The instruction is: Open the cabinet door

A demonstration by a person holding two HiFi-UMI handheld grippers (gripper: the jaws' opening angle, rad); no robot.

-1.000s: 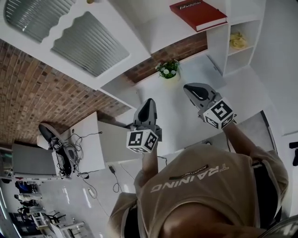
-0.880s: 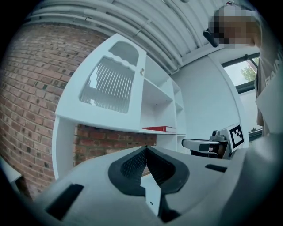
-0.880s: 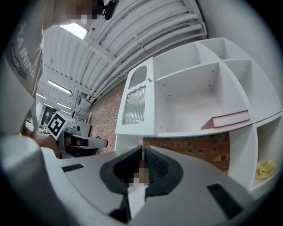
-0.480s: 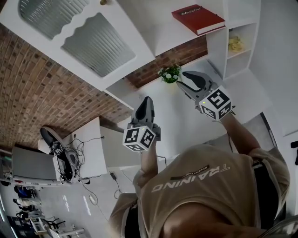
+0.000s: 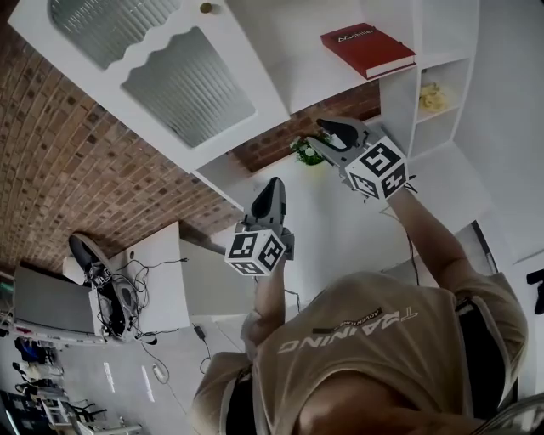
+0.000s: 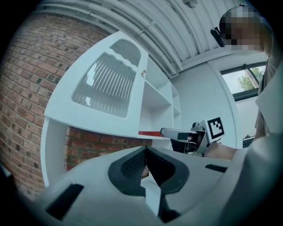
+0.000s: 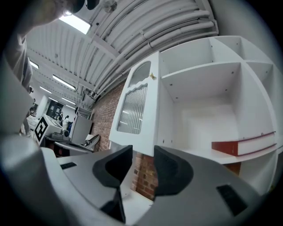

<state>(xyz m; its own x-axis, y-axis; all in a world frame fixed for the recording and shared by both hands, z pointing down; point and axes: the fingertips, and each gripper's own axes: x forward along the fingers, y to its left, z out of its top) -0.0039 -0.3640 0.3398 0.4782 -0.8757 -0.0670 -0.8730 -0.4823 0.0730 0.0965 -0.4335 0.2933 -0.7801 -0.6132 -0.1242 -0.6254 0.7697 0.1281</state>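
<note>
The white cabinet door (image 5: 170, 76), with ribbed glass panels and a small brass knob (image 5: 205, 8), stands swung out to the left of the open shelves. In the right gripper view the door (image 7: 137, 103) is edge-on just beyond my right gripper (image 7: 143, 152), whose jaws are open with nothing between them. In the head view the right gripper (image 5: 327, 127) is raised below the shelf compartment. My left gripper (image 5: 274, 183) is lower, under the door's bottom edge, with its jaws shut and empty (image 6: 146, 149).
A red book (image 5: 367, 49) lies on the shelf inside the cabinet. A small potted plant (image 5: 308, 151) stands on the white counter (image 5: 357, 229) by the brick wall. A yellow object (image 5: 433, 96) sits in a side cubby. Desks and cables are lower left.
My right gripper has risen toward the cabinet, now in front of the plant, and its jaws now stand apart. The left gripper has barely moved. The door stays swung out.
</note>
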